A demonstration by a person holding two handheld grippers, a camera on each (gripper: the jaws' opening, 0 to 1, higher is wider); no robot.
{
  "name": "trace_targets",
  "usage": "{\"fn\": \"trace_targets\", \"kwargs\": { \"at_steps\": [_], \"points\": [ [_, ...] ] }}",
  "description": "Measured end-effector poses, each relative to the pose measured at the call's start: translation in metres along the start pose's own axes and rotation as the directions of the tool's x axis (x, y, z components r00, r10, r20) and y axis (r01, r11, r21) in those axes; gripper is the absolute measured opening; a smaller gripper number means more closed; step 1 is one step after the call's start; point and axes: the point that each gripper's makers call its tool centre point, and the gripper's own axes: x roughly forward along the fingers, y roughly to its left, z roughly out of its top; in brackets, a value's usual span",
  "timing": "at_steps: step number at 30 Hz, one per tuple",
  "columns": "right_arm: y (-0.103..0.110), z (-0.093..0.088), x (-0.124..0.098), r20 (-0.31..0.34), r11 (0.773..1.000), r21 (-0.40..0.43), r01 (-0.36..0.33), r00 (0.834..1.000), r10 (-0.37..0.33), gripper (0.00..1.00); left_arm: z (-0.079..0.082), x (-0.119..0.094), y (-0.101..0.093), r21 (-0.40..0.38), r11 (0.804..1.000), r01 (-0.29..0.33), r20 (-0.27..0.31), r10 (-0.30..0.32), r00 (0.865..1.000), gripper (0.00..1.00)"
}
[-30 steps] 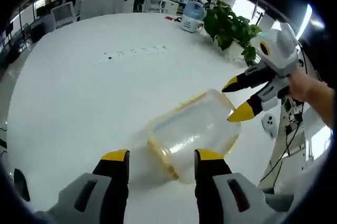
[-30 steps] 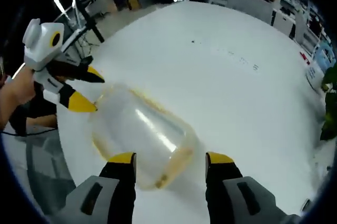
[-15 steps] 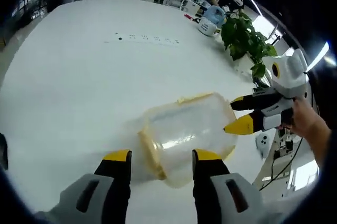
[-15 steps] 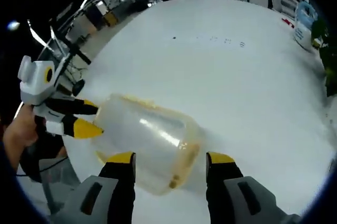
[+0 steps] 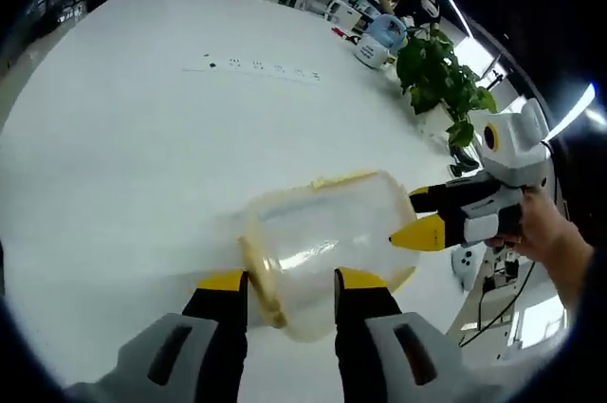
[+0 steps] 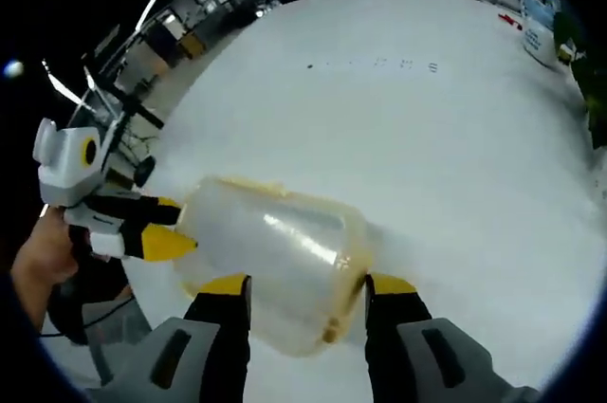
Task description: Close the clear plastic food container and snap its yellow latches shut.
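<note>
The clear plastic container (image 5: 327,232) lies on its side over the white table (image 5: 123,147), its yellow-trimmed end (image 5: 258,270) between my left gripper's (image 5: 289,280) narrowed jaws. My right gripper (image 5: 413,214) comes in from the right, and its yellow fingertips (image 5: 410,235) pinch the container's far end. In the right gripper view the container (image 6: 270,247) runs leftward from my right gripper (image 6: 305,283), which closes on the yellow-rimmed end (image 6: 343,289). My left gripper (image 6: 177,225) pinches the opposite end. Whether the container rests on the table I cannot tell.
A potted plant (image 5: 438,66) and a blue-and-white object (image 5: 379,33) stand at the table's far right edge. A row of sockets (image 5: 256,69) is set in the tabletop. A person's hand (image 5: 545,232) holds the right gripper. Office chairs and desks lie beyond the table.
Both grippers' jaws have drawn closer together on the container's ends. The right gripper's tips have narrowed against the far end. The container has stayed on its side.
</note>
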Motion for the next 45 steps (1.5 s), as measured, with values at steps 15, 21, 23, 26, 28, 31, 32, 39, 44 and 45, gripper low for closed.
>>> {"fn": "trace_targets", "kwargs": {
  "at_steps": [15,21,23,26,28,31,32,39,44,45],
  "points": [
    [0.001,0.0,0.001,0.016,0.999,0.053,0.009,1.0,-0.01,0.45,0.002,0.002,-0.002,-0.019,0.999,0.047,0.046,-0.046,0.998,0.3],
    [0.004,-0.005,0.0,0.023,0.996,0.085,0.019,1.0,-0.021,0.45,0.004,0.003,0.001,-0.003,0.998,0.059,0.021,-0.059,0.998,0.31],
    [0.003,-0.005,0.0,0.029,0.995,0.093,0.026,0.999,-0.029,0.45,0.004,0.003,0.001,0.005,0.998,0.059,0.018,-0.059,0.998,0.31],
    [0.005,-0.007,-0.001,0.03,0.993,0.114,0.037,0.999,-0.041,0.46,0.004,0.002,0.001,0.023,0.998,0.06,0.018,-0.06,0.998,0.32],
    [0.005,-0.008,0.001,0.046,0.991,0.127,0.033,0.998,-0.039,0.47,0.004,0.002,0.001,0.024,0.998,0.06,0.02,-0.061,0.998,0.32],
    [0.005,-0.007,-0.001,0.061,0.992,0.124,0.031,0.997,-0.039,0.47,0.004,0.001,0.002,0.019,0.998,0.062,0.025,-0.063,0.998,0.33],
    [0.005,-0.007,-0.001,0.063,0.992,0.126,0.028,0.997,-0.036,0.47,0.004,0.001,0.002,0.015,0.998,0.064,0.027,-0.064,0.998,0.33],
    [0.007,-0.005,0.0,0.103,0.999,0.039,0.01,0.995,-0.014,0.52,0.004,0.001,0.003,0.012,0.997,0.081,0.045,-0.081,0.996,0.35],
    [0.013,-0.01,0.004,0.104,1.0,-0.009,-0.023,0.994,0.023,0.59,0.005,-0.001,0.002,0.09,0.993,0.079,0.047,-0.083,0.995,0.35],
    [0.013,-0.01,0.004,0.105,1.0,-0.017,-0.023,0.994,0.025,0.59,0.004,-0.003,0.0,0.103,0.991,0.085,0.046,-0.09,0.995,0.36]
  ]
}}
